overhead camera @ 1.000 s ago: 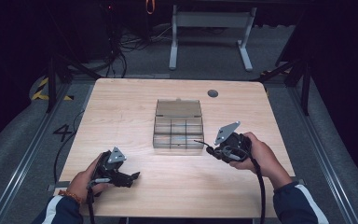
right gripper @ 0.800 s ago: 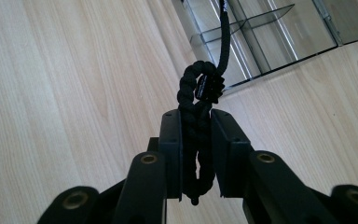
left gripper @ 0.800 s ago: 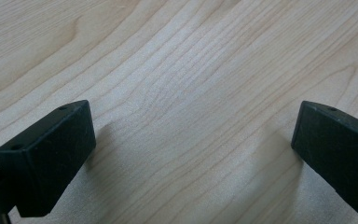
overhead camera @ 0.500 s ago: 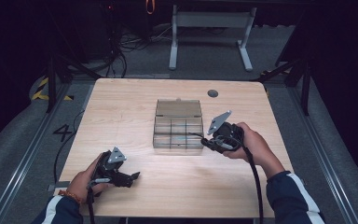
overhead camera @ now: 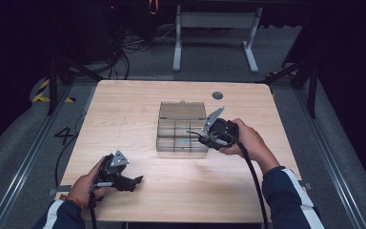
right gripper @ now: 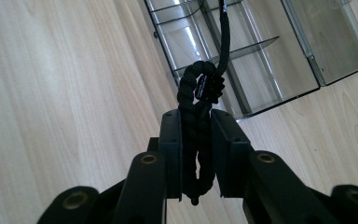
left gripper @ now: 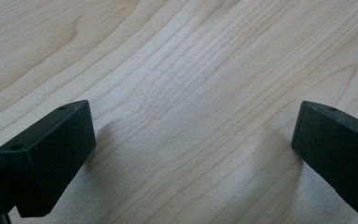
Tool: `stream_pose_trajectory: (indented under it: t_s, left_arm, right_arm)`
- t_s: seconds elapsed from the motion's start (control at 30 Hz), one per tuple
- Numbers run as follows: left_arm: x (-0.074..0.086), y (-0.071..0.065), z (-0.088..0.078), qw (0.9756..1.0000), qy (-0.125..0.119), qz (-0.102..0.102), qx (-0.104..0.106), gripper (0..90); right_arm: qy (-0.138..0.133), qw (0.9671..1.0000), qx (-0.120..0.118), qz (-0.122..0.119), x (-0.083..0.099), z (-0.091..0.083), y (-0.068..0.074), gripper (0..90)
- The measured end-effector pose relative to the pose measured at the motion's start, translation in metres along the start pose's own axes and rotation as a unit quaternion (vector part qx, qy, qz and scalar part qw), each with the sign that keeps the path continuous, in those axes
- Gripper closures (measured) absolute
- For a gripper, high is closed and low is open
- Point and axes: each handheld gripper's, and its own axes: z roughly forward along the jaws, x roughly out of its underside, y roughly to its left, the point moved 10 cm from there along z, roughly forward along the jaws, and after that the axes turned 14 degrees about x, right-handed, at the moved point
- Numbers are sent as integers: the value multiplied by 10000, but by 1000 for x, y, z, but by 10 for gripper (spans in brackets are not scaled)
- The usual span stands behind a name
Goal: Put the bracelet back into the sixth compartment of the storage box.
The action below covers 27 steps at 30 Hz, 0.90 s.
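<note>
Right gripper [right gripper: 196, 140], fingers clenched on a black braided cord [right gripper: 196, 100], hovers at the clear organizer box [overhead camera: 181, 126], needing a compartment drop next, while the left gripper [overhead camera: 124, 179] rests released on the worktop [overhead camera: 124, 109].

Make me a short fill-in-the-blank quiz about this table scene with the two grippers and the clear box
1. The right gripper is shut on a black braided ____.
2. The left gripper has its jaws ____ over bare wood.
3. The clear box sits on a ____ table.
4. The box lid is ____.

Missing words: cord; open; wooden; open
</note>
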Motion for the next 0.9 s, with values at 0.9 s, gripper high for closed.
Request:
stream_pose_trajectory:
  t_s: [0.9]
  left_arm:
    - [0,0,0,10000,3,24,23,0]
  right_arm:
    - [593,9981,-168,54,-10,56,-10,756]
